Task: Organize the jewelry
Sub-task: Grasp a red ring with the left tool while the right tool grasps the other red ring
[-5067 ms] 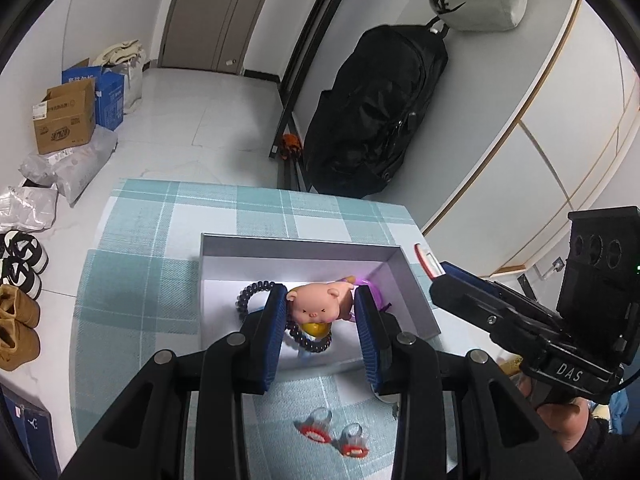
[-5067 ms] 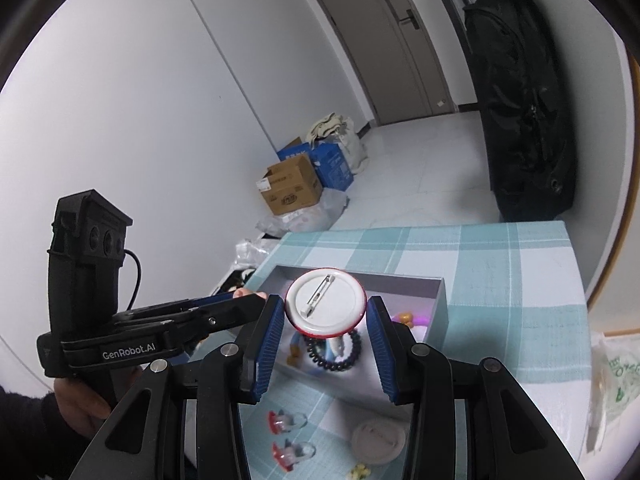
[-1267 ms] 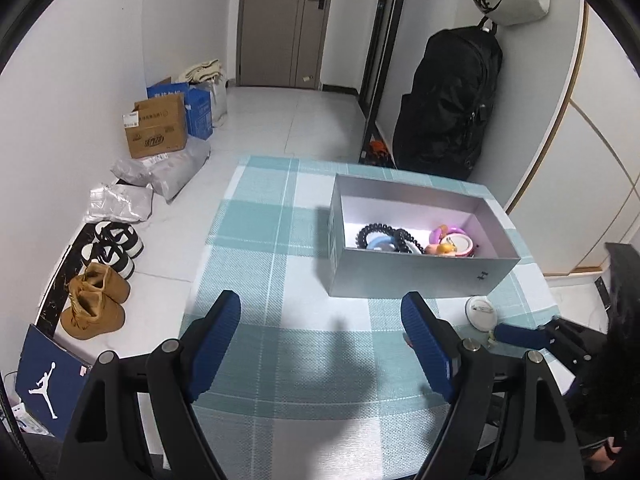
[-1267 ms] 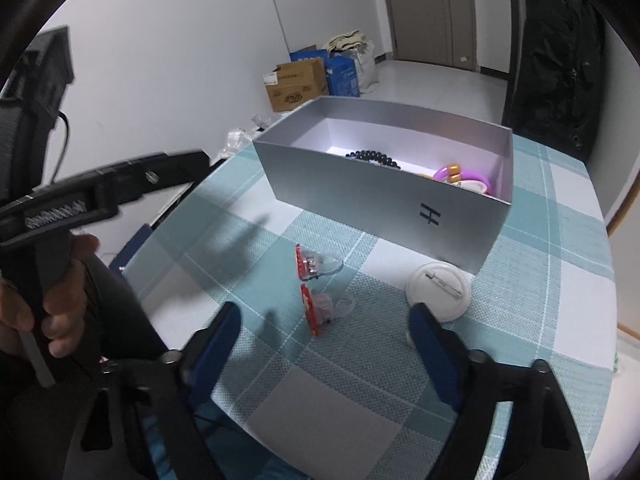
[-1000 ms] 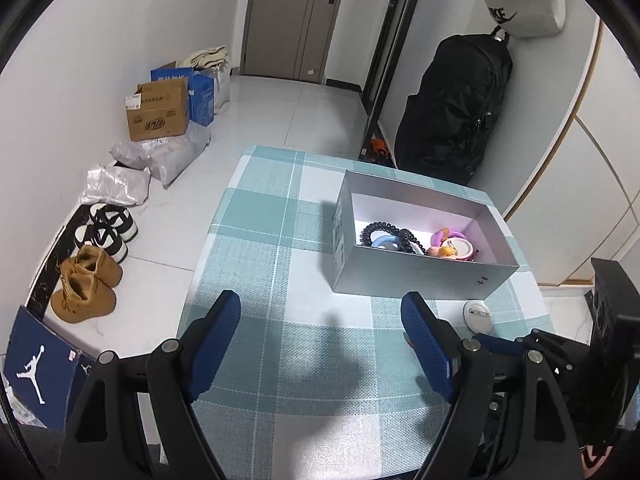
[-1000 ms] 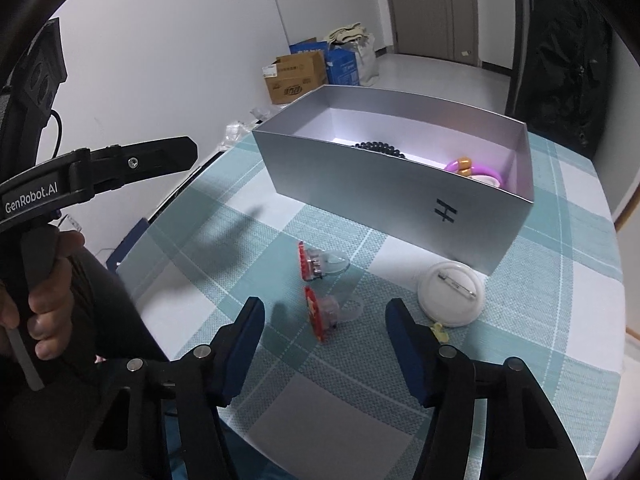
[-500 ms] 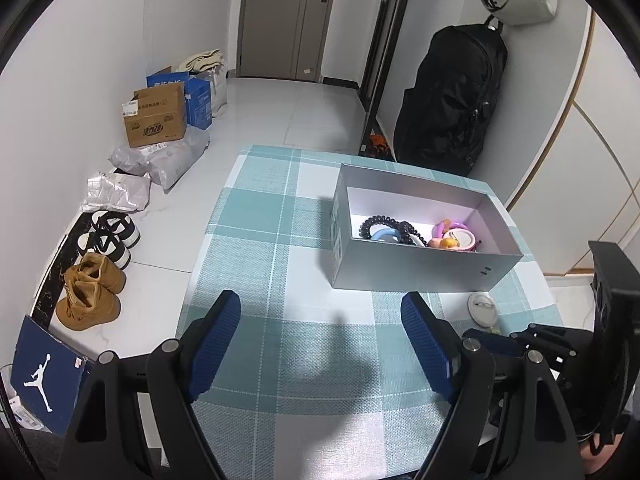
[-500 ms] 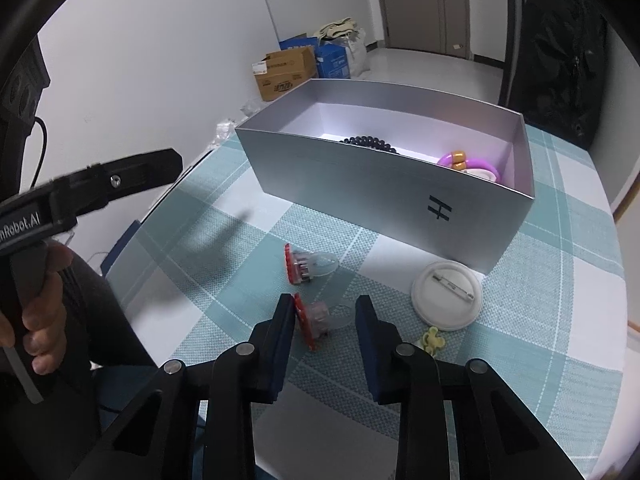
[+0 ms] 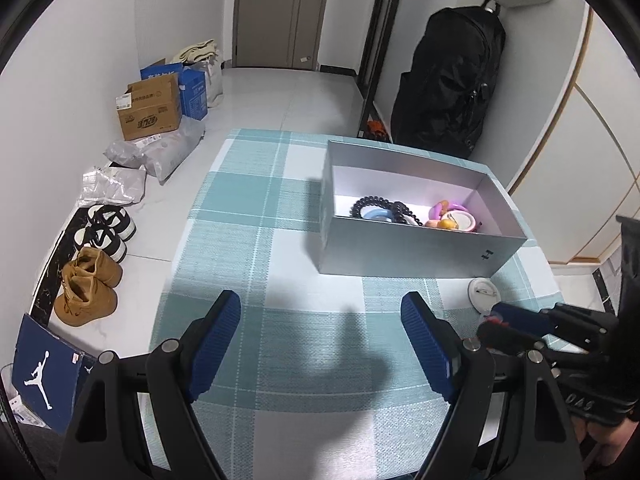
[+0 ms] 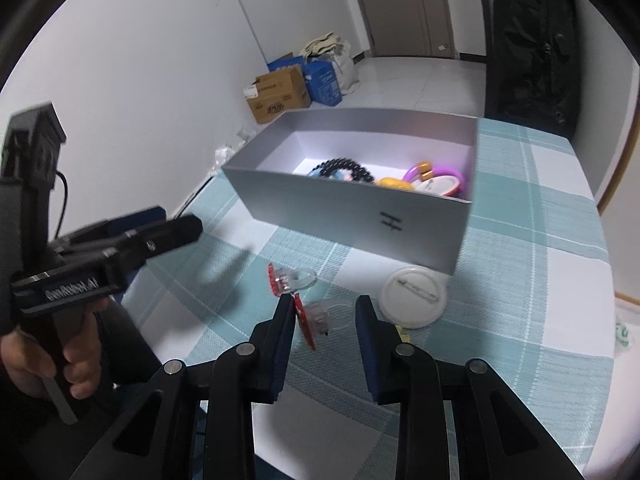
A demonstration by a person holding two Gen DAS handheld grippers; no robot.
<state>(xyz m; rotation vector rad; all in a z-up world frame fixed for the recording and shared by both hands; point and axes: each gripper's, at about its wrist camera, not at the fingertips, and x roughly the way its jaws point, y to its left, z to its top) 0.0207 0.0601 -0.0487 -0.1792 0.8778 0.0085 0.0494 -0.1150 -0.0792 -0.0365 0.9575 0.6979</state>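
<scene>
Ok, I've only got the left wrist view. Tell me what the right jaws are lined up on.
Observer: The right gripper has its jaws open on either side of a red-topped clear ring.
Operator: List anything else loose near it.
Observer: A second red-topped ring lies between that one and the grey box.
Operator: Check farther right too.
Observer: A small yellow piece lies at the near edge of the white badge.
</scene>
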